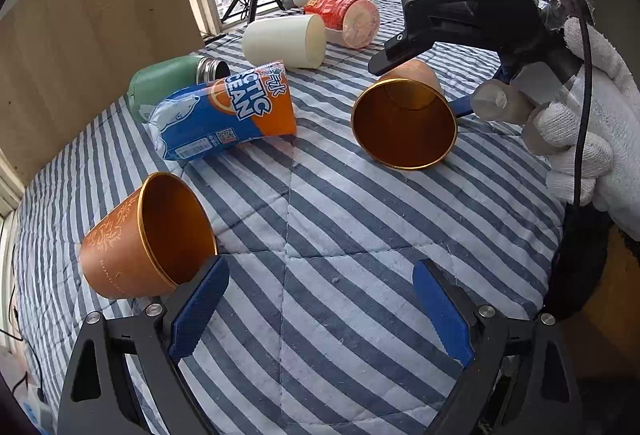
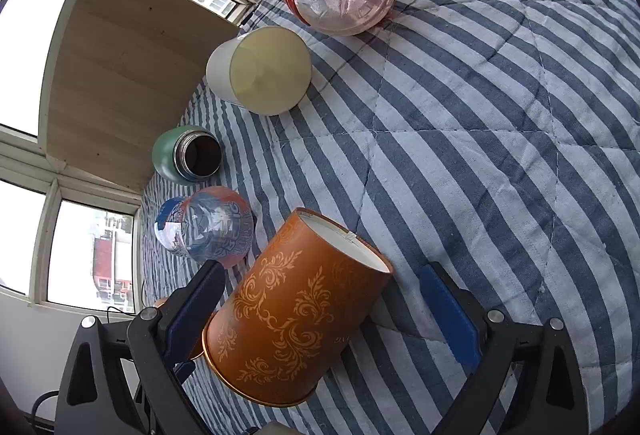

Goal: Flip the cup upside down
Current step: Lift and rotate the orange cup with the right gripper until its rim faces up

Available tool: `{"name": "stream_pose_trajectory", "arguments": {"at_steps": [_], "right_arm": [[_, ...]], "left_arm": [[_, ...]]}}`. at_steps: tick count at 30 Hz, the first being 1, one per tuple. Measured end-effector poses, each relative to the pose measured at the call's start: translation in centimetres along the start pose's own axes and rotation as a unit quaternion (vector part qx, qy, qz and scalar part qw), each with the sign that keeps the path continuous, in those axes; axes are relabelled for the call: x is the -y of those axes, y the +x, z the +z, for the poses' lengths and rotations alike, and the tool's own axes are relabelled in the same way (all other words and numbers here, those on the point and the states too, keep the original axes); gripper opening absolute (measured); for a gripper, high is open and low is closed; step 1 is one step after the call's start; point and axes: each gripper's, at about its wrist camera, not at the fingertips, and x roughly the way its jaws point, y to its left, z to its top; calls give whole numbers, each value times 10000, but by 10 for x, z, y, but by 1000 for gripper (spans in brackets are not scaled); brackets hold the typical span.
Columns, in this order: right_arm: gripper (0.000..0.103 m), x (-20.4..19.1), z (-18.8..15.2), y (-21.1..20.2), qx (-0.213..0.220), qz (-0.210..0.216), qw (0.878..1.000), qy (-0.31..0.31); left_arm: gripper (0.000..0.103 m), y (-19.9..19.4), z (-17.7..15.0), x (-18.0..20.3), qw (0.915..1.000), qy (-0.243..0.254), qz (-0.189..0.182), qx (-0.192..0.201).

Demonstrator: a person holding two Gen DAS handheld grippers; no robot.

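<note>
Two orange paper cups with gold scroll patterns lie on their sides on the blue-and-white striped quilted surface (image 1: pixel 320 195). One orange cup (image 1: pixel 144 235) sits at the lower left of the left wrist view, its empty gold-rimmed mouth beside the left gripper (image 1: pixel 320 311), whose blue-padded jaws are spread wide and hold nothing. The second orange cup (image 2: pixel 296 311) lies between the parted jaws of the right gripper (image 2: pixel 324 315) at the bottom centre of the right wrist view; the pads do not press on it.

In the upper half of the left wrist view lie more containers, all on their sides: a blue-and-orange labelled plastic bottle (image 1: pixel 224 111), a green metal flask (image 1: pixel 172 83) with an open, dark mouth, an empty cream cup (image 1: pixel 284 41), and a red-labelled clear plastic bottle (image 1: pixel 344 17).
</note>
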Motion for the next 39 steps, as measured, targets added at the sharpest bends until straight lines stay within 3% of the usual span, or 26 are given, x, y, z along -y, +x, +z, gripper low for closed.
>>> {"name": "stream_pose_trajectory", "arguments": {"at_steps": [4, 5, 12, 17, 23, 28, 35, 37, 39], "right_arm": [[82, -1, 0, 2, -33, -20, 10000, -85], [74, -2, 0, 1, -62, 49, 9999, -127], [69, -15, -6, 1, 134, 84, 9985, -524], [63, -33, -10, -12, 720, -95, 9897, -1234], [59, -53, -16, -25, 1576, -592, 9603, -2224], [59, -67, -16, -30, 2371, -1013, 9202, -2945], [58, -83, -25, -10, 2735, -1676, 8654, -3851], [58, -82, -30, -7, 2698, -1718, 8593, -3992], [58, -79, -32, -7, 2624, -1674, 8616, -4009]], "left_arm": [[95, 4, -1, -5, 9998, -154, -109, -30], [95, 4, -1, -6, 9998, -164, -113, -29], [95, 6, -1, -7, 9996, -225, -159, 8], [95, 5, 1, -10, 9988, -387, -293, 109], [95, 6, 2, -9, 9977, -507, -420, 142], [95, 4, 4, -7, 9970, -563, -480, 209], [95, 9, 10, -9, 9963, -688, -450, 257], [95, 10, 12, -10, 9958, -740, -447, 290], [95, 10, 13, -9, 9954, -775, -452, 334]]}}
